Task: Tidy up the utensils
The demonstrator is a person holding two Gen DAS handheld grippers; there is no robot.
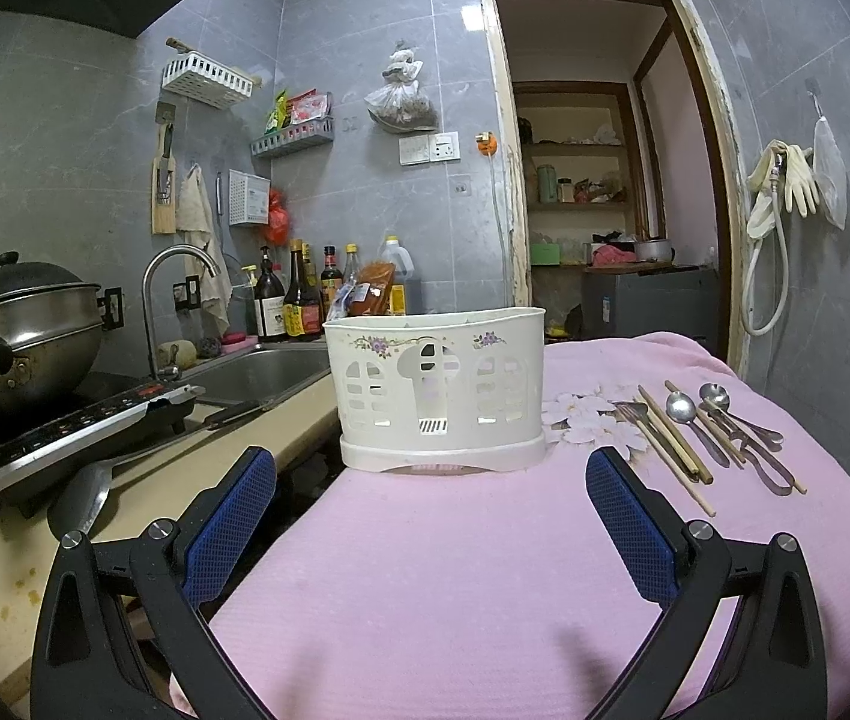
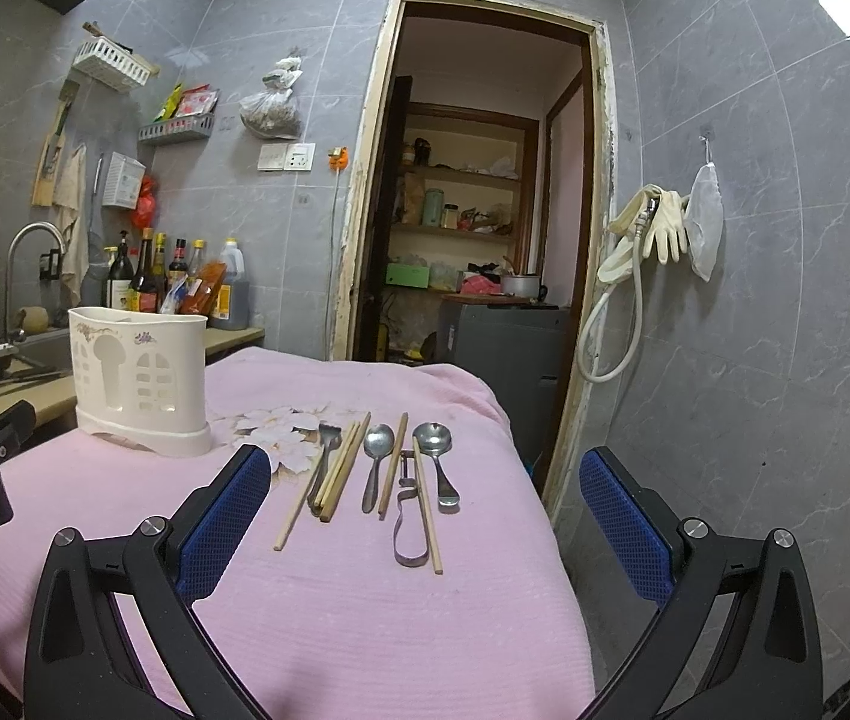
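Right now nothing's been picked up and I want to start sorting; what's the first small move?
Probably lower the open right gripper onto the nearest spoon: all utensils lie flat on the cloth, the holder looks empty, and both grippers are empty.

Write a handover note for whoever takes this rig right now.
Left gripper: open, empty, facing the white utensil holder.
Right gripper: open, empty, over the utensil row.
On the pink cloth, right of the holder: fork, chopsticks, two spoons, peeler.
Done: nothing visibly in the holder.
Left: move every utensil into the holder.
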